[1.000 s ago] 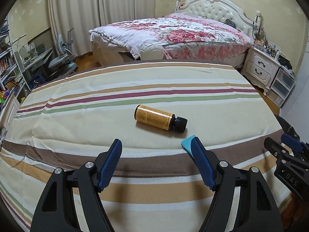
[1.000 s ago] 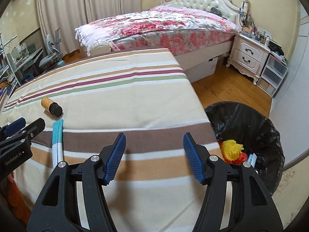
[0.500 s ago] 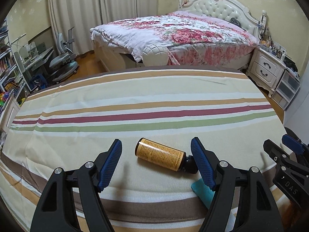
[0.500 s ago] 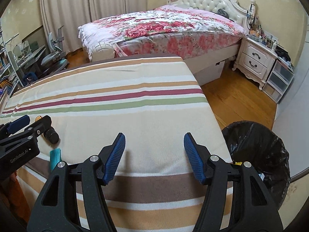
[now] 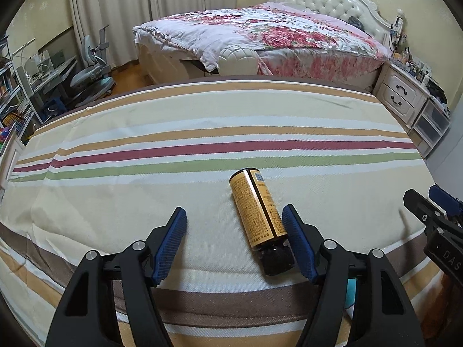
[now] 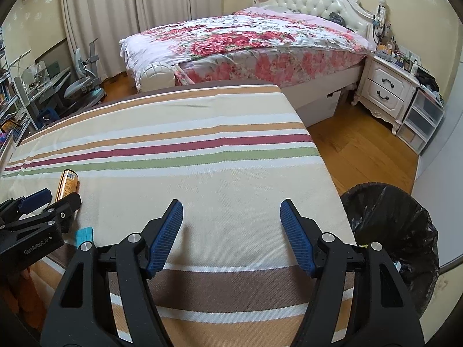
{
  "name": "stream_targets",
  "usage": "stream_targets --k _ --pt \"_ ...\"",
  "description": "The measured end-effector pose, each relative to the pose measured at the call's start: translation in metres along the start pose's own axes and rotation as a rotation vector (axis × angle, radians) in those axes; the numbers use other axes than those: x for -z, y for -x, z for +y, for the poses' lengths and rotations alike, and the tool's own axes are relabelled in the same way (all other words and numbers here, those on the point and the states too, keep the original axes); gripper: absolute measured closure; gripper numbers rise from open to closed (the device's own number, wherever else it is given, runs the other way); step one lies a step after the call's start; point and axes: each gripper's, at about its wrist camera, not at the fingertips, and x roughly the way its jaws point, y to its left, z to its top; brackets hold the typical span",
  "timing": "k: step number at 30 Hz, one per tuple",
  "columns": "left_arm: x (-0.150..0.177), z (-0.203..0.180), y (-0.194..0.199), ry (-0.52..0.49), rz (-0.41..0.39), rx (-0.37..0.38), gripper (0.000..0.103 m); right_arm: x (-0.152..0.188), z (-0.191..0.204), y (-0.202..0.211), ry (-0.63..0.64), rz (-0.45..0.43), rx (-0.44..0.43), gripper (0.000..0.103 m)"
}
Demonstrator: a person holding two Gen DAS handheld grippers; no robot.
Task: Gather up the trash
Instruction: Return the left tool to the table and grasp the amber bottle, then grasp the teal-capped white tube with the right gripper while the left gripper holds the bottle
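My left gripper (image 5: 234,217) hangs over the near part of the striped cloth (image 5: 202,115) with its jaws apart; they have just been closing. The amber bottle (image 5: 256,211) lies on its side between them, base toward the far side, black cap (image 5: 276,258) toward me. It sits hard against my right-hand pad (image 5: 298,245), apparently touching it along the cap end. The left-hand pad (image 5: 170,243) stands well clear of it, so nothing is pinched.

Just right of the bottle, at the near edge, a teal strip (image 5: 351,284) shows behind the gripper's right finger; most of it is hidden. In the right wrist view it lies near the bottle, just beside the left gripper's tip.

Further right, my right gripper (image 6: 231,214) hovers over bare cloth, jaws apart and holding nothing; they have just been opening. Its tip shows at the right edge of the left wrist view.

Far right, off the cloth's edge, a bin lined with a black bag (image 6: 396,231) stands on the wooden floor (image 6: 361,156). Small bits show inside near its rim; I cannot tell what they are.
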Motion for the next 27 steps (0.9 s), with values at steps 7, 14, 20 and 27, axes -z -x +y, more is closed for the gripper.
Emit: stream_targets --k 7,14,20,27 --pt "-0.006 -0.001 -0.004 -0.025 -0.023 0.004 0.061 0.000 -0.001 -0.002 -0.001 0.002 0.005 0.035" --pt "0.000 0.001 0.003 -0.060 -0.028 0.018 0.078 0.004 0.000 0.001 0.006 0.004 0.009 0.035" --pt "0.014 0.006 0.015 -0.057 -0.025 0.038 0.078 0.012 0.009 0.007 0.019 0.009 0.000 0.035" --pt "0.035 0.014 0.029 -0.043 -0.024 0.050 0.078 0.026 0.017 0.017 0.031 0.018 -0.009 0.035"
